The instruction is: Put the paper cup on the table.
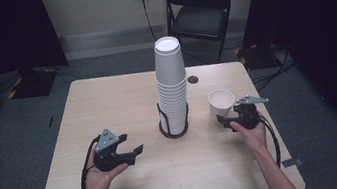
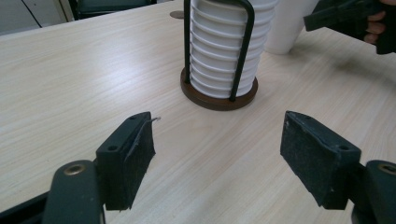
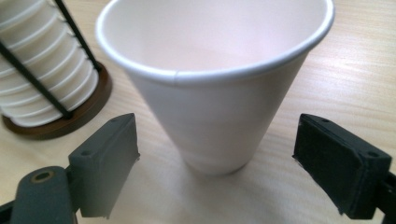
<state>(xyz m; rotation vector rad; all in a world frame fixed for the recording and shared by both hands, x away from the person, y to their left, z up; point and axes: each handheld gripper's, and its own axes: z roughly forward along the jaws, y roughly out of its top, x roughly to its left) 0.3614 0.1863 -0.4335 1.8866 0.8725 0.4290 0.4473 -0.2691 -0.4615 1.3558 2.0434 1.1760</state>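
A single upright white paper cup (image 3: 215, 88) is seen at the table's (image 1: 122, 101) right, directly beyond the right gripper (image 3: 217, 163), flanked untouched by its parted jaws, while the wide-open, empty left gripper (image 1: 137, 152) rests farther off.

Each hand-held gripper is a matt black unit. The left hand-held gripper (image 1: 137, 152) and the right hand-held gripper (image 1: 220, 118) each carry a grey three-cornered plate on top, with small dark fixing points near its corners. A black cable loops from the near end of each unit. Each jaw is a flat black arm that ends in a rectangular block. The block's inner face carries a dark, rough-textured pad; on the left unit one pad edge is frayed, with a loose thread. Small round holes are set in the upper face of each block. A brass-coloured ring sits at the arm pivot. The forearms are bare, with no sleeves in view.
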